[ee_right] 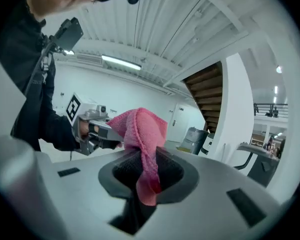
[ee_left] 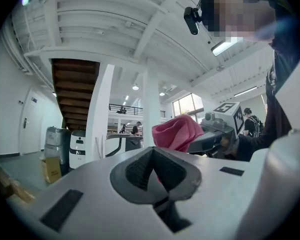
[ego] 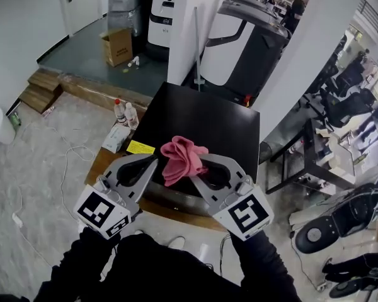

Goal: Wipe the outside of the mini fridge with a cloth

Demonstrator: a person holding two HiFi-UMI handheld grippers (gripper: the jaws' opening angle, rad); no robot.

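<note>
Holding a pink cloth (ego: 183,159) between two grippers above the black mini fridge (ego: 205,121).

Nearest the camera, the right gripper (ego: 201,163) has its jaws clamped on the cloth, a fold of pink hanging down through its pads (ee_right: 165,171). The left gripper (ego: 152,162) meets the cloth from the other side, jaws pressed together with a thin sliver of pink caught in the seam. Just below and beyond them lies the fridge's flat top, a yellow label (ego: 140,147) at its near-left corner. Past its left edge stand two bottles (ego: 125,112), and farther off a cardboard box (ego: 118,46).
</note>
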